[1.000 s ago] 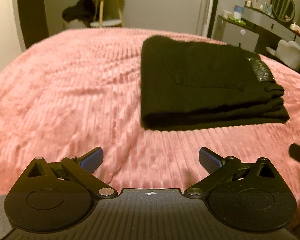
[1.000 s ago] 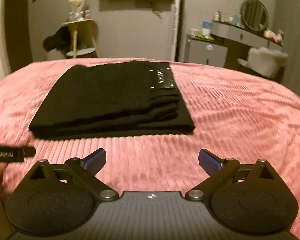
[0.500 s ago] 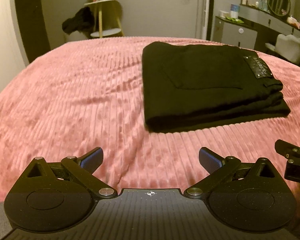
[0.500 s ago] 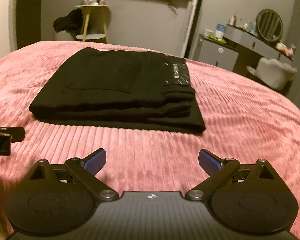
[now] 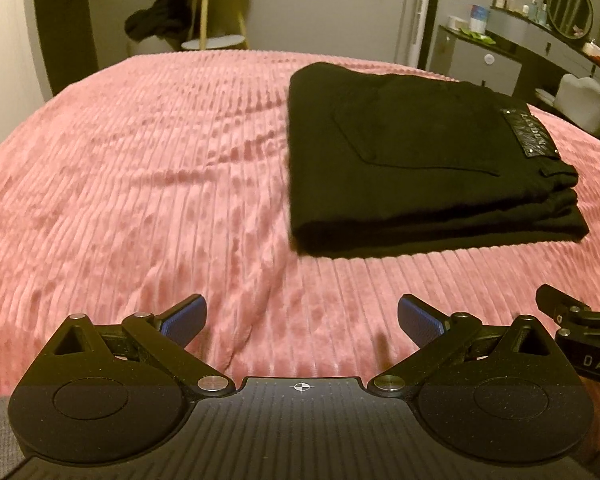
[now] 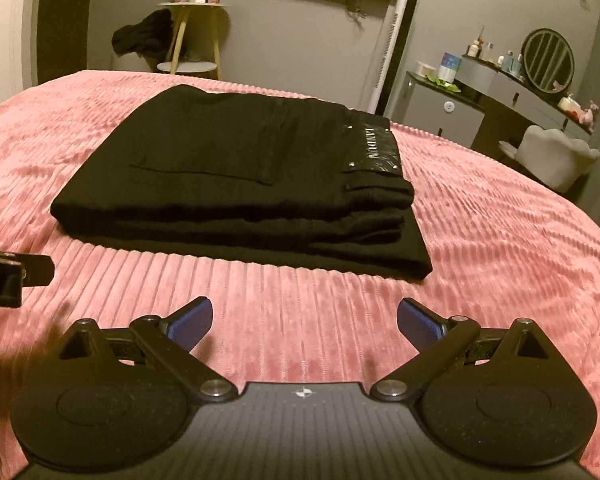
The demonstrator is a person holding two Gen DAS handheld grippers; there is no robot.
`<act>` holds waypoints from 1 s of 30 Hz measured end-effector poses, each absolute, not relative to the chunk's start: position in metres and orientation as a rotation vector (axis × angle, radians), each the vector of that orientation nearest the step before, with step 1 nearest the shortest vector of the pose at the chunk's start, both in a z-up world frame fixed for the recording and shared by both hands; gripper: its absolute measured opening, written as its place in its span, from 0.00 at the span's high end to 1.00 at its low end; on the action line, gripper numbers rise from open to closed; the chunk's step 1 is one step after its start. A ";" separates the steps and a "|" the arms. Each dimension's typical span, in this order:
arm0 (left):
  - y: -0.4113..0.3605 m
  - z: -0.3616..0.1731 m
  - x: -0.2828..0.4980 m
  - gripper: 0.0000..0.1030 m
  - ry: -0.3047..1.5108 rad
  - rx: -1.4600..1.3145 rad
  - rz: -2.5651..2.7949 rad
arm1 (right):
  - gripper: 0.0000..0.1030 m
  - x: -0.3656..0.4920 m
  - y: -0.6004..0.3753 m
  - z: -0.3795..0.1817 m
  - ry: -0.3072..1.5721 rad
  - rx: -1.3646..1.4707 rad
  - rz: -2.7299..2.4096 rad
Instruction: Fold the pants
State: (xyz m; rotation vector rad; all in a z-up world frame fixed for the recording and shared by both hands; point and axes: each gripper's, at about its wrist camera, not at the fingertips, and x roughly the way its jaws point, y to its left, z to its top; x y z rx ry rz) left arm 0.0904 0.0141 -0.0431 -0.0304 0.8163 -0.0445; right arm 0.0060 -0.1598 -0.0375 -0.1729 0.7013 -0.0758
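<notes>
The black pants (image 5: pixel 424 160) lie folded in a flat stack on the pink ribbed bedspread (image 5: pixel 140 168), waistband label to the right. In the right wrist view the pants (image 6: pixel 240 184) sit straight ahead. My left gripper (image 5: pixel 302 320) is open and empty, near the bed's front, left of the stack. My right gripper (image 6: pixel 304 320) is open and empty, in front of the stack. Part of the right gripper shows at the right edge of the left wrist view (image 5: pixel 580 328); part of the left gripper shows at the left edge of the right wrist view (image 6: pixel 8 276).
Beyond the bed stand a small round side table with dark clothes draped on it (image 6: pixel 152 40), a grey dresser with a round mirror (image 6: pixel 540 80) and a white chair (image 6: pixel 556 156). The bedspread spreads wide to the left of the pants.
Both grippers have pulled back and risen from the pants, still open. The stack has not moved.
</notes>
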 end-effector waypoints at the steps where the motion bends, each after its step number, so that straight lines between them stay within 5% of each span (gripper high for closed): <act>1: 0.013 -0.043 0.090 0.00 0.817 -0.028 -0.045 | 0.04 0.006 -0.161 -0.038 0.703 -0.168 -0.077; 30: 0.007 -0.044 0.087 0.00 0.809 0.021 -0.059 | 0.04 0.003 -0.171 -0.036 0.705 -0.101 -0.100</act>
